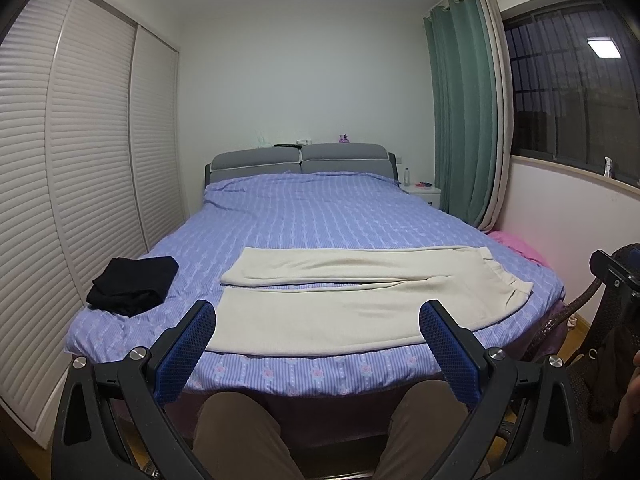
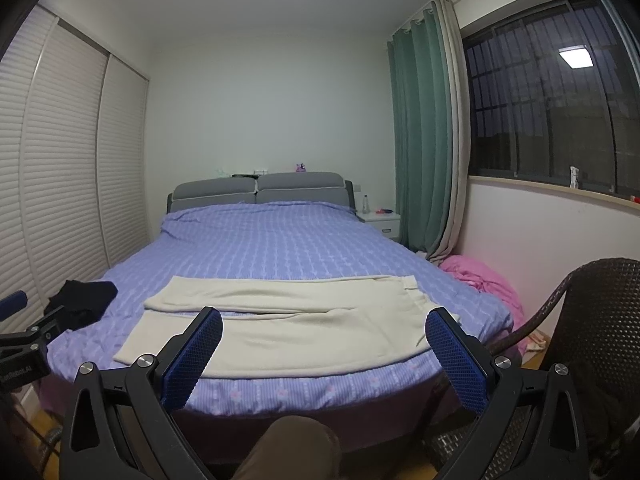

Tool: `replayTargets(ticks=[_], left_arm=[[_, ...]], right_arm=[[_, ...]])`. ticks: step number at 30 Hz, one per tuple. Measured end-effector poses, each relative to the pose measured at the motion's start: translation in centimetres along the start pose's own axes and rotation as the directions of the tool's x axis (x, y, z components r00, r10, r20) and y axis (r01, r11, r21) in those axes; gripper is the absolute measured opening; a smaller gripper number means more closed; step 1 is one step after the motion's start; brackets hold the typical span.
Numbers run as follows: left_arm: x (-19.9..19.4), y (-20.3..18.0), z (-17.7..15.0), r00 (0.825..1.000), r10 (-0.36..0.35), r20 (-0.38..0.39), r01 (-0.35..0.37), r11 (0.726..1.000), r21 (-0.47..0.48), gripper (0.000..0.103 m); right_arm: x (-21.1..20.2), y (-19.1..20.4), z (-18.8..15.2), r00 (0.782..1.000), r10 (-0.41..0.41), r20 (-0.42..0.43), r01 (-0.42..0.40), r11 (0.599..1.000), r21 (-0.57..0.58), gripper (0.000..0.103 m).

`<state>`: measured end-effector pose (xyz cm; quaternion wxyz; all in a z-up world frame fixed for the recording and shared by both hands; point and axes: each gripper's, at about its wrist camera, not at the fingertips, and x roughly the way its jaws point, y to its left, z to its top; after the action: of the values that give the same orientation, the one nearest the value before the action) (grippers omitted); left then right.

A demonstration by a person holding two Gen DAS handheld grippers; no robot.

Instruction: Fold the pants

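Observation:
Cream pants lie flat across the foot of the bed, legs stretched to the left, waistband at the right. The same pants show in the right wrist view. My left gripper hangs open in front of the bed edge, short of the near leg, nothing between its blue pads. My right gripper is open too, held back from the bed at about the same distance. Part of the left gripper shows at the left edge of the right wrist view. Part of the right gripper shows at the right of the left wrist view.
The bed has a purple striped cover. A folded black garment sits near its left corner. A slatted wardrobe lines the left wall. A dark wicker chair and pink bedding are at the right. The person's knees are below.

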<state>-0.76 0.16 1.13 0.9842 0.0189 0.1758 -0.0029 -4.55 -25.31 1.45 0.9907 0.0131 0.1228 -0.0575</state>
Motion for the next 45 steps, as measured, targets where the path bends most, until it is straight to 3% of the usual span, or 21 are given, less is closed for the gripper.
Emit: replayTargets(ticks=[33, 45], left_arm=[[0.0, 0.0, -0.2, 1.0, -0.003, 0.001, 0.003, 1.0, 0.011, 0.103], [1.8, -1.3, 0.4, 1.0, -0.01, 0.009, 0.009, 0.998, 0.059, 0.103]], right_arm=[[0.2, -0.4, 0.2, 1.0, -0.005, -0.004, 0.005, 1.0, 0.004, 0.103], [1.6, -0.9, 0.4, 0.999, -0.029, -0.02, 0.03, 0.999, 0.014, 0.103]])
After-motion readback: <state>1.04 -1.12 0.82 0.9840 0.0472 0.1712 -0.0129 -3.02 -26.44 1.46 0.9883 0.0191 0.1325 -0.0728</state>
